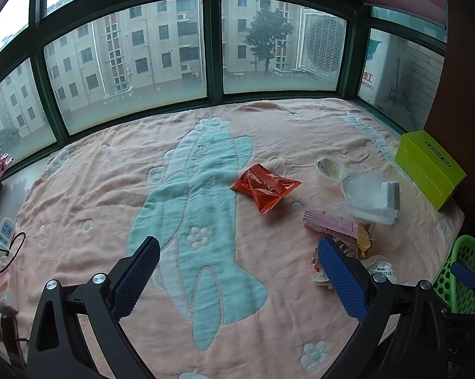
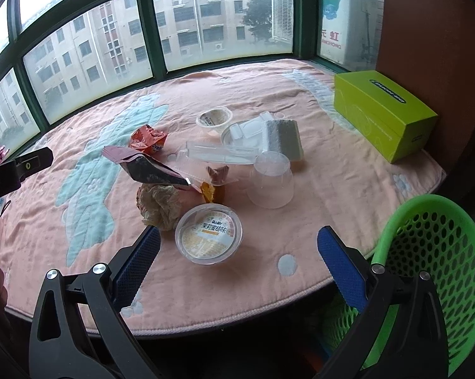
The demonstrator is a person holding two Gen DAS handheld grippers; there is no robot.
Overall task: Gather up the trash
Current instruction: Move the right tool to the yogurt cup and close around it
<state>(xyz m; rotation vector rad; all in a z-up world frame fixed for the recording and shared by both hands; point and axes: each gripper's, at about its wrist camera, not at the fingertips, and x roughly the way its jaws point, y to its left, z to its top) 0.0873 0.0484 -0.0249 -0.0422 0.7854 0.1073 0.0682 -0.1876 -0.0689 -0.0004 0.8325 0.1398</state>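
Looking along my right gripper (image 2: 239, 246), I see its blue-padded fingers spread wide apart with nothing between them but a sealed jelly cup (image 2: 209, 235), which lies on the pink blanket (image 2: 332, 195) just ahead and slightly toward the left finger. Its lid carries Chinese writing that I read as 茉莉蜜桔味. Just beyond it lie a crumpled brownish wrapper (image 2: 158, 203), a pink foil pouch (image 2: 142, 165) torn open, and an orange scrap (image 2: 209, 191). An upturned clear plastic cup (image 2: 271, 180) stands to the right of these, and farther back are a clear plastic tray (image 2: 218, 154), a white foam block (image 2: 281, 139), a second small lidded cup (image 2: 214, 119) and an orange sachet (image 2: 147, 139) with "Oval" legible. A lime-green tissue box (image 2: 386, 117) sits at the far right; its lettering is too small to read. The green perforated basket (image 2: 439, 271) hangs off the table edge beside the right finger.

My left gripper (image 1: 239, 271) is also wide open and empty, hovering above the blanket's blue cartoon figure (image 1: 193, 221). A red-orange foil packet (image 1: 264, 186) lies well ahead of it, apart from the main litter pile by its right finger. Window signage reads "HONG" at the right; a white power strip (image 1: 5, 233) rests at the left edge.
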